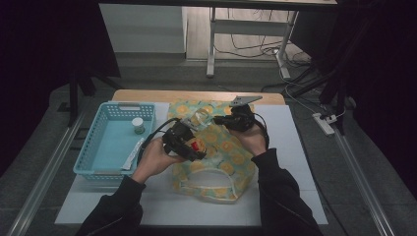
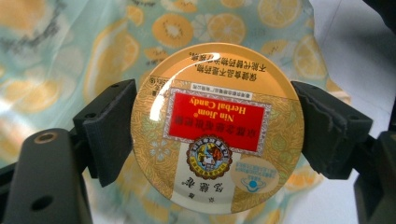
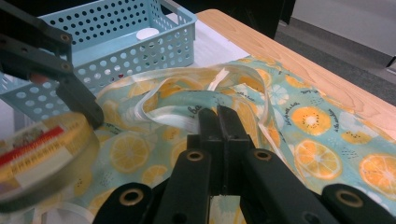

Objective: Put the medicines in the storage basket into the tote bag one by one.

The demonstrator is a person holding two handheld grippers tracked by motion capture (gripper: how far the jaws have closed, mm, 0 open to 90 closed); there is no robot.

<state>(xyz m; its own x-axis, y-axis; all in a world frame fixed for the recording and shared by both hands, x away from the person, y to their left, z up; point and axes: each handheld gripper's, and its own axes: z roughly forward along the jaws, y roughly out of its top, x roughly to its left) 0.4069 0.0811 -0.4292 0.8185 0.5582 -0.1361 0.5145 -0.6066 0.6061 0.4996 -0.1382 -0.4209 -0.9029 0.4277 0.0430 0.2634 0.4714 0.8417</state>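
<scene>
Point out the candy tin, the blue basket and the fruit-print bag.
candy tin [image 2: 217, 126]: left gripper view, red label on its lid.
blue basket [image 1: 88, 147]: high view, left wall.
fruit-print bag [image 3: 322, 154]: right gripper view, orange-slice print.

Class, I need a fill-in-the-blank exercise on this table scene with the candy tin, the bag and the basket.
1. The left tool grips a round ____ of herbal candy.
2. The right tool is shut on the fabric bag's pale ____.
3. The bag is printed with slices of ____ fruit.
4. A small white-capped bottle stands in the ____ basket.

Missing words: tin; strap; citrus; blue
</scene>
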